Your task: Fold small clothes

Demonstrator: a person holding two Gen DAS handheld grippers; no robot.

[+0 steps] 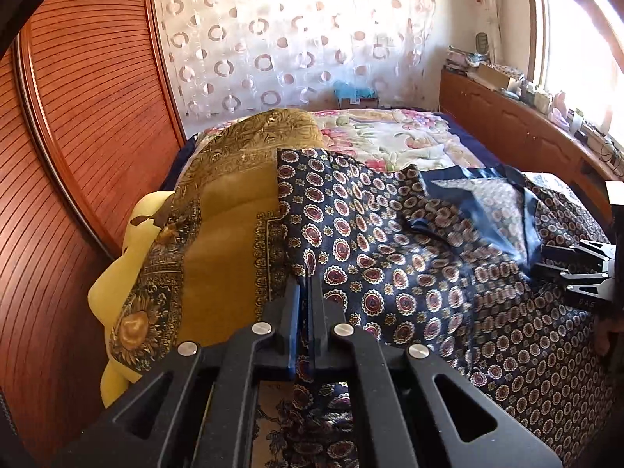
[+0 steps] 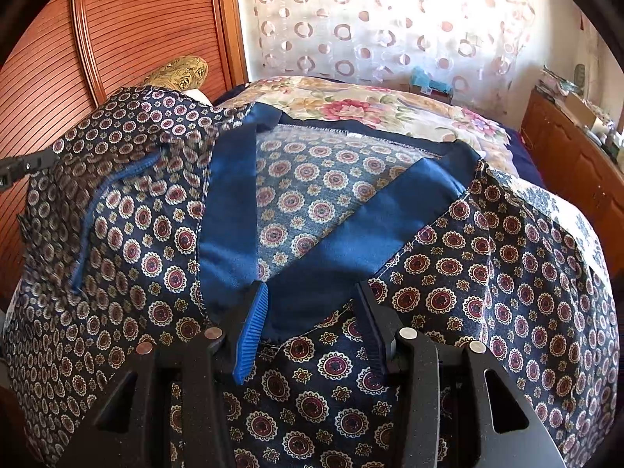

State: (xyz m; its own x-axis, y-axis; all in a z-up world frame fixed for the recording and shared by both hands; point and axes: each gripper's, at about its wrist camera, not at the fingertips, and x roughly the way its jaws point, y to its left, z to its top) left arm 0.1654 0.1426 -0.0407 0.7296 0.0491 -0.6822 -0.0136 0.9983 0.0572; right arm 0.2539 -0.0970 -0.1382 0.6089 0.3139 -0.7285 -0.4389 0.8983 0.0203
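The garment (image 2: 487, 273), dark navy with rows of small red and cream medallions, lies spread over the bed (image 2: 351, 105), filling most of both views. Its neck faces up: a plain blue collar band (image 2: 331, 241) forms a V, and inside the V the paler inner side of the fabric shows. A blue-edged seam or pocket slit (image 2: 113, 210) runs down the cloth on the left of the right wrist view.

The left gripper (image 1: 304, 292) is nearly closed, its blue-padded fingers pinching an edge of the garment where it meets a yellow scarf (image 1: 218, 234). The patterned cloth passes between the fingers and shows again below them. The right gripper (image 2: 312, 312) stands wide, one finger on either side of the point of the V, low over the cloth and holding nothing; whether its tips touch the fabric cannot be told. In the left wrist view it appears at the right edge (image 1: 573, 269), above the garment.

The scarf, ochre with a dark ornate border, drapes over a yellow cushion (image 1: 113, 280) just left of the garment. A floral bedspread (image 1: 390, 136) covers the far bed. A ribbed wooden wardrobe (image 1: 78, 117) stands on the left, a sheer curtain (image 1: 292, 39) with ring patterns hangs behind, and a low wooden cabinet (image 1: 507, 117) with clutter runs under the window on the right.
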